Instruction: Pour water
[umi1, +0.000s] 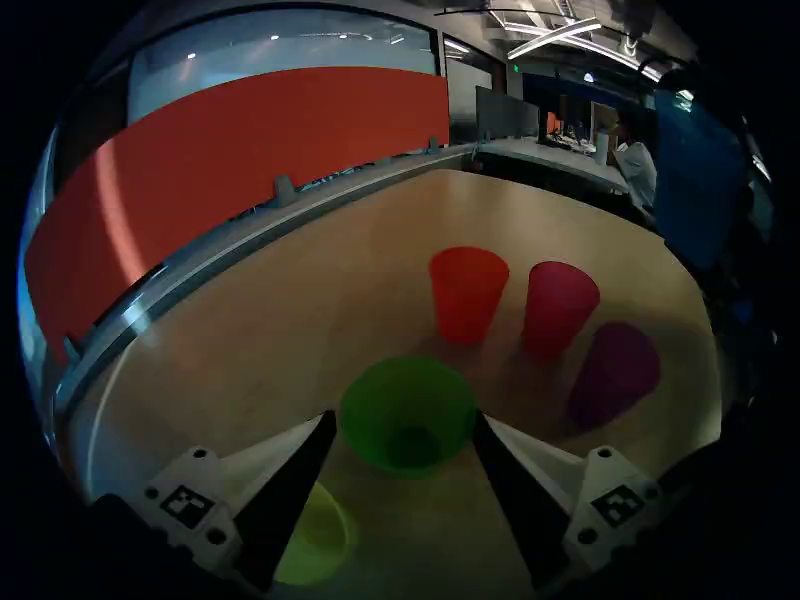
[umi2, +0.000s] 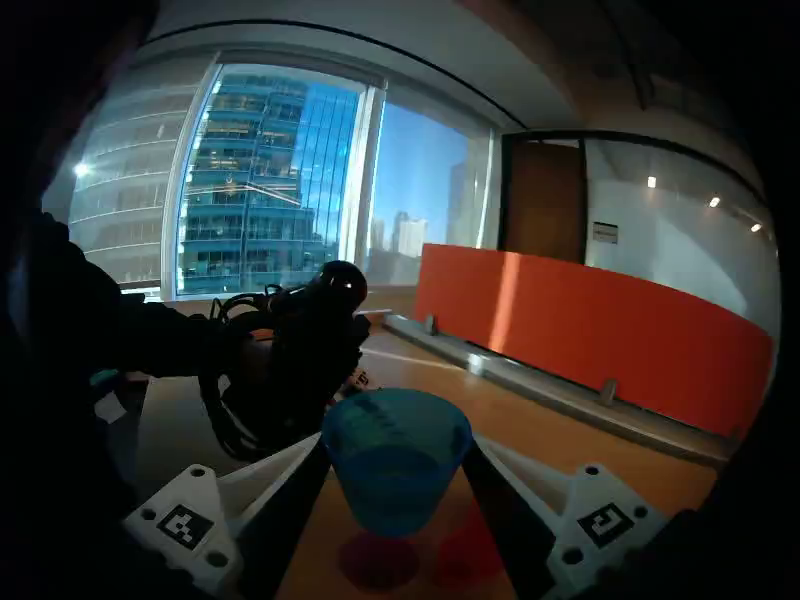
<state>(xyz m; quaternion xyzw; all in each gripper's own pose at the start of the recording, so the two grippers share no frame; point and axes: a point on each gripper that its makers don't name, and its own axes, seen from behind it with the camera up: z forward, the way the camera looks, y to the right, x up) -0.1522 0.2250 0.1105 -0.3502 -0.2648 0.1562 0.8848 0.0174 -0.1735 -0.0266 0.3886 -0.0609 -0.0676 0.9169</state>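
Note:
In the left gripper view, my left gripper is shut on a green cup, which stands upright between the fingertips with its mouth showing. Beyond it on the wooden table stand an orange cup, a red cup and a purple cup. A yellow-green cup sits under the left finger. In the right gripper view, my right gripper is shut on a translucent blue cup holding water, upright and lifted. Two reddish cups show below it.
A long orange partition runs along the table's far edge on a grey rail. In the right gripper view, the other gripper, dark and cabled, is held by a person's sleeved arm at left. Large windows lie behind.

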